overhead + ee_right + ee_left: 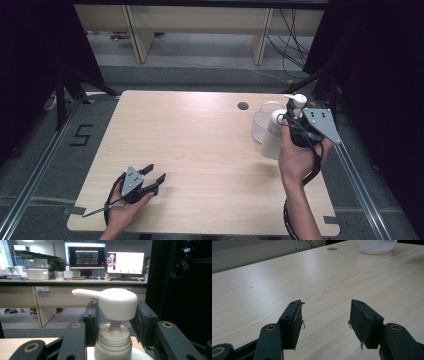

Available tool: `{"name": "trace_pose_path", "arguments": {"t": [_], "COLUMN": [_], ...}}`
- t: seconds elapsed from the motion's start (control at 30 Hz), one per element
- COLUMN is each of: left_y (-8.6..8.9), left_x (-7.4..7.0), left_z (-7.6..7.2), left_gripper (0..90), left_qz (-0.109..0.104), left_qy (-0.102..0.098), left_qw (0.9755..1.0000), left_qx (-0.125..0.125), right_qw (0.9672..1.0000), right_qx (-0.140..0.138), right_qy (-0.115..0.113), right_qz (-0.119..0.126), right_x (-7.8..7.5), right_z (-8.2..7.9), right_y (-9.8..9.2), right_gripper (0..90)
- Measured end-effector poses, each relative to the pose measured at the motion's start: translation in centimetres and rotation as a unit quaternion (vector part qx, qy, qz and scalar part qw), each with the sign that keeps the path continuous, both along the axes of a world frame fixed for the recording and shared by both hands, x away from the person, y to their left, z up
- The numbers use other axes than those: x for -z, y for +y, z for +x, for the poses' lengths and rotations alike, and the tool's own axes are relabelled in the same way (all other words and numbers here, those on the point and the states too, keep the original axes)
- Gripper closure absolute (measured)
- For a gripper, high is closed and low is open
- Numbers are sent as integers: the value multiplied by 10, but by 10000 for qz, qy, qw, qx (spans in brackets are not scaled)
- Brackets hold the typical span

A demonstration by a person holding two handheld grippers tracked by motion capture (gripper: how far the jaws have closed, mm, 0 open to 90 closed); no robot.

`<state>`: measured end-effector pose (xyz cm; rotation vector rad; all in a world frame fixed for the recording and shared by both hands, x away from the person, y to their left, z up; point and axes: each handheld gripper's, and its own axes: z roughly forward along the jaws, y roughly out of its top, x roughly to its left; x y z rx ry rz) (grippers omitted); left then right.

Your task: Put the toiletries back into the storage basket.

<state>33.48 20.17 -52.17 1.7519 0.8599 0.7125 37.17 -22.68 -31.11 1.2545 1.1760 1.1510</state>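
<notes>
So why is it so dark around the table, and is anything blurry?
High view: light falls on the table; black curtains at both sides stay dark. Left gripper view: a soft sheen lies on the wood, and the white basket is slightly soft. Right gripper view: the pump bottle looms large, and the bright monitors glare white.

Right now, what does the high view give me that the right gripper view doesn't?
High view alone: the white basket behind the pump bottle, the whole table, and the left gripper resting open near its front edge. Right gripper view alone: the jaws closed on the bottle's neck below the pump head, plus desks and monitors beyond. Both share the bottle in the right gripper.
</notes>
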Motion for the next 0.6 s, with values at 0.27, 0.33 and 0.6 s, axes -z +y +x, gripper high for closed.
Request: {"name": "trace_pose_path", "arguments": {"t": [0.27, 0.33, 0.6], "left_y": [0, 0, 0], "left_x": [0, 0, 0], "left_z": [0, 0, 0], "left_gripper": [431, 431, 431], "left_qz": [0, -2, -6], "left_qy": [1, -1, -1], "left_qw": [10000, 10000, 10000], "left_qx": [1, -1, -2], "right_qw": [10000, 10000, 9999], "right_qx": [52, 58, 83], "right_qy": [-3, -1, -15], "right_qz": [-52, -49, -82], "right_x": [-1, -2, -4], "right_z": [8, 9, 14], "right_y": [-5, -5, -8], "right_gripper": [601, 602, 602]}}
